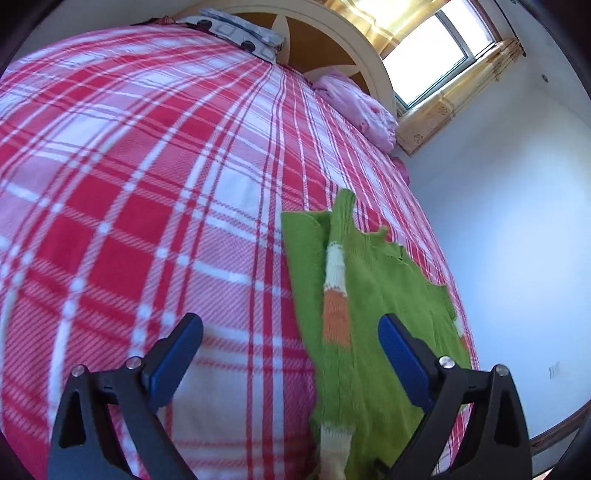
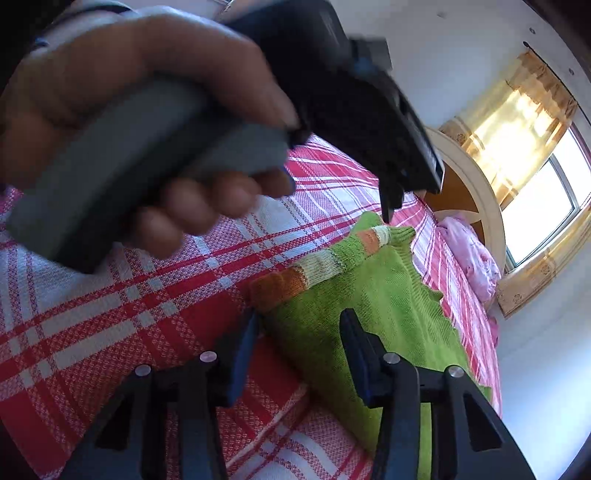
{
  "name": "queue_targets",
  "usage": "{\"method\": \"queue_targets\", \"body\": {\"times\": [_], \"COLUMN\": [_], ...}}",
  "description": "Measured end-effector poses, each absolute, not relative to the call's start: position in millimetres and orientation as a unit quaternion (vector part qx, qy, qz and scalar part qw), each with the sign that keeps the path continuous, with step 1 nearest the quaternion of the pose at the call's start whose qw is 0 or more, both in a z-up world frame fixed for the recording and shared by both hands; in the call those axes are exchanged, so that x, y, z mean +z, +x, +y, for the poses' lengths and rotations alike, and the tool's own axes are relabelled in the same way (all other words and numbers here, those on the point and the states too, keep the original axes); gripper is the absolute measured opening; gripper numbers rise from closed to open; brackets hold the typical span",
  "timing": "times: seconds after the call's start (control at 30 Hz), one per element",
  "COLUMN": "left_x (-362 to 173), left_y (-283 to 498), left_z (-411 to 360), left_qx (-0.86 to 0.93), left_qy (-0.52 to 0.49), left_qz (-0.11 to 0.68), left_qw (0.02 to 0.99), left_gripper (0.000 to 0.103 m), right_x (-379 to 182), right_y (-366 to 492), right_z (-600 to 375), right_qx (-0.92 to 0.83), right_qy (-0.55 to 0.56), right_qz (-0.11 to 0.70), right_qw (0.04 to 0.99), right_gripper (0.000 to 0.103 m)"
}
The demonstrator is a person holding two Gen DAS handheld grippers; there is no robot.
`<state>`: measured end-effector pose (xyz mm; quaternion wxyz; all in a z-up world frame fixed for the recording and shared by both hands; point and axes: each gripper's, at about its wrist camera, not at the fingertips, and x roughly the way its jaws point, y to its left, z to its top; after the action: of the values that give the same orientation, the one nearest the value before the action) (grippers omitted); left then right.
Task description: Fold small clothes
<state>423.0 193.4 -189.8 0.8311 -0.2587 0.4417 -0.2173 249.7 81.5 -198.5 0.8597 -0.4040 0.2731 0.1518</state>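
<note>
Blurred hand [image 2: 122, 122] hiding plaid bedspread [image 2: 92, 332]

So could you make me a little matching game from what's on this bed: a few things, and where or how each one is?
Things:
1. green sweater
2. pink bundle
3. patterned pillow
4. left tongs

Descriptions:
A. at the headboard, next to the window
B. open, holding nothing
C. flat on the plaid cover, striped sleeve laid across it
D. at the head of the bed, away from the window

Pairs: 1-C, 2-A, 3-D, 4-B
</note>
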Motion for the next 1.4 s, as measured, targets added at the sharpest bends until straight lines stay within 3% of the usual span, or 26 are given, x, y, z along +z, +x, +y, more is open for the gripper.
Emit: {"method": "queue_targets", "body": {"times": [0.33, 0.43, 0.6, 0.7, 0.77, 0.87, 0.97, 1.4], "left_x": [-189, -190, -192, -195, -201, -205, -202, -191], "left_y": [460, 469, 474, 477, 482, 480, 477, 467], "left_z": [169, 162, 154, 156, 157, 163, 163, 173], "left_qx": [-0.260, -0.288, -0.300, -0.303, -0.305, -0.308, -0.310, -0.315], "left_qy": [-0.259, -0.265, -0.257, -0.267, -0.274, -0.288, -0.283, -0.328], "left_qz": [0.441, 0.448, 0.451, 0.452, 0.457, 0.460, 0.461, 0.442], "left_qw": [0.819, 0.804, 0.801, 0.796, 0.790, 0.782, 0.782, 0.773], "left_gripper": [0.096, 0.082, 0.080, 0.059, 0.025, 0.016, 0.016, 0.014], "right_x": [-202, -203, -205, -205, -205, -204, -199, -151], "right_y": [250, 245, 244, 243, 243, 251, 254, 256], "right_z": [83, 85, 87, 88, 88, 84, 78, 32], "right_qx": [0.145, 0.144, 0.147, 0.148, 0.151, 0.153, 0.155, 0.182], "right_qy": [-0.407, -0.409, -0.408, -0.408, -0.406, -0.399, -0.379, -0.239], "right_qz": [0.262, 0.258, 0.263, 0.264, 0.267, 0.272, 0.279, 0.253], "right_qw": [0.863, 0.863, 0.862, 0.861, 0.861, 0.862, 0.869, 0.920], "right_gripper": [0.045, 0.043, 0.036, 0.034, 0.031, 0.018, 0.010, 0.008]}}
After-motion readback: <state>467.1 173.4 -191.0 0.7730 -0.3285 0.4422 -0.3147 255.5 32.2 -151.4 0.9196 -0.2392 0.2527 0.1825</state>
